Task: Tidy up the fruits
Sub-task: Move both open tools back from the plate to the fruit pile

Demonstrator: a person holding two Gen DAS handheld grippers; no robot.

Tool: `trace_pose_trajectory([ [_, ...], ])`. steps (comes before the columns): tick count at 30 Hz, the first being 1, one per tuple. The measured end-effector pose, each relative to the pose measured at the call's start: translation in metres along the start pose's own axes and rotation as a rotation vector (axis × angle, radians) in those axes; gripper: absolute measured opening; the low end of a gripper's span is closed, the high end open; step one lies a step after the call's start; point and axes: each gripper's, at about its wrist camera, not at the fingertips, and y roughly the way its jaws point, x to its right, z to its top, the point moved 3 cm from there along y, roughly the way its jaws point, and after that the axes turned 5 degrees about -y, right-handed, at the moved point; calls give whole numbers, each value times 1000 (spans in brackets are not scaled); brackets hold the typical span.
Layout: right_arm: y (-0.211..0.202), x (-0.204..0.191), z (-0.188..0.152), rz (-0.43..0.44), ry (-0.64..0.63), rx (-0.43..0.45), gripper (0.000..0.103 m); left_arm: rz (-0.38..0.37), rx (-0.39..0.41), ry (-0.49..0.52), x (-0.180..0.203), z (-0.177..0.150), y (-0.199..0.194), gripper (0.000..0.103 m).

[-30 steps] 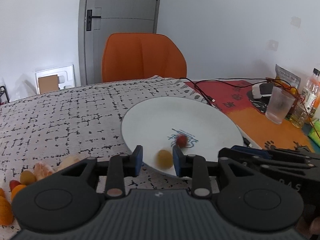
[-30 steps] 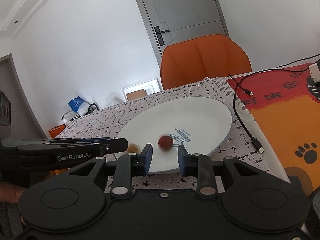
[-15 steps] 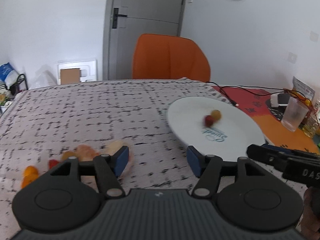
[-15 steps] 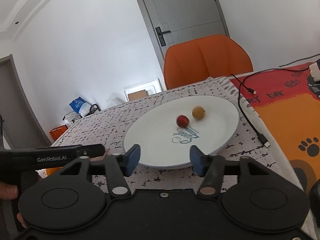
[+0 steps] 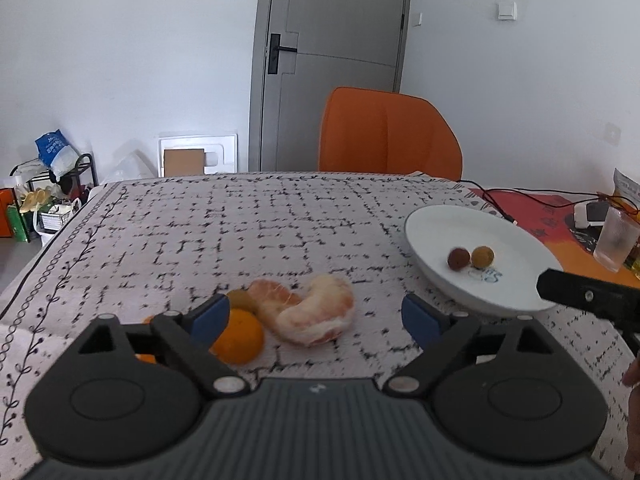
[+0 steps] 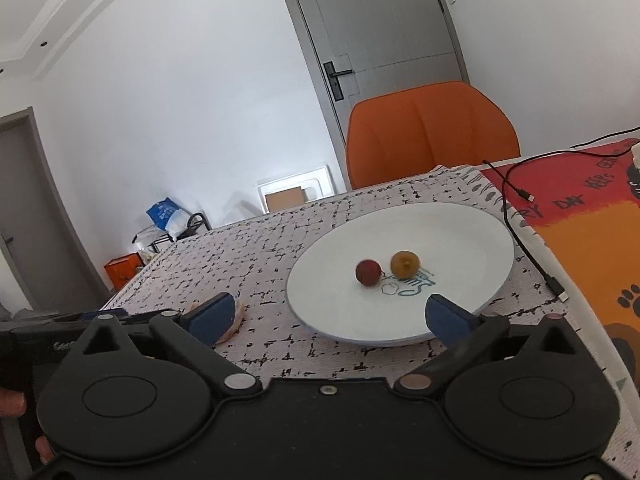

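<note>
I see the table (image 5: 280,220) under its black-and-white patterned cloth, with an orange chair (image 5: 388,132) behind it. The white plate (image 6: 440,232) sits toward the right side of the cloth, and on it a small red fruit (image 6: 368,272) and a small yellow fruit (image 6: 405,263) lie just beside each other. My left gripper (image 5: 316,316) is spreading its jaws wide with nothing pinched; beyond them lie two peeled pinkish fruit pieces (image 5: 312,312), touching an orange (image 5: 240,336). My right gripper (image 6: 332,314) is also opening wide, empty, over the plate's near rim.
</note>
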Motion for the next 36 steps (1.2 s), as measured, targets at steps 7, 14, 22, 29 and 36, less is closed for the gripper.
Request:
trace_pose_trajectory([
  [7, -5, -15, -3, -22, -11, -2, 103, 34, 10, -26, -21, -6, -22, 93],
  [14, -6, -38, -6, -38, -83, -37, 103, 43, 4, -45, -36, -15, -43, 93],
  [22, 1, -61, -15, -7, -130, -78, 103, 37, -32, -47, -51, -28, -49, 93],
  [29, 10, -77, -22, 33, -138, -111, 103, 55, -32, -83, -78, -31, -54, 93],
  [36, 19, -105, -27, 81, -187, -141, 103, 75, -19, -104, -97, -29, -58, 91],
])
